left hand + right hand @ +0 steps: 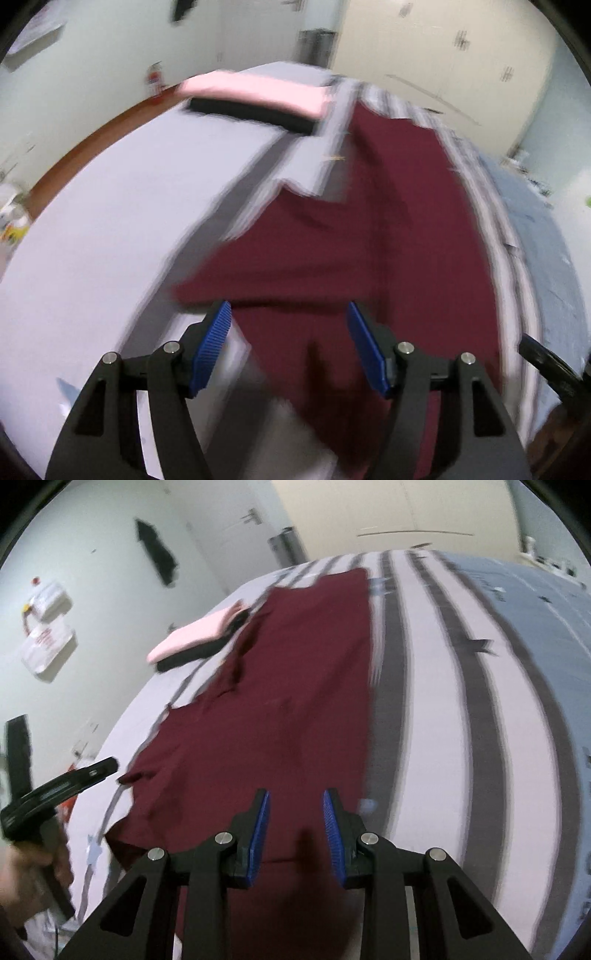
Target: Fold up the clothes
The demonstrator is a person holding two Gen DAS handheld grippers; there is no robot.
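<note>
The maroon garment (295,686) lies flat along the bed (436,701), soft, light and limp, so with my left gripper (290,343) and right gripper (295,834) both spread and empty, I pinch its near-edge corners.

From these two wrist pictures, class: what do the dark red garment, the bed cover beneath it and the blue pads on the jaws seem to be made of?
Dark red garment: soft matt cloth, probably knit; it lies limp with creased edges.
Bed cover: smooth woven-looking fabric, matt, printed in pale and grey stripes; blur hides the weave.
Blue pads: ribbed, matt, probably rubber or plastic; fine ridges show.
</note>
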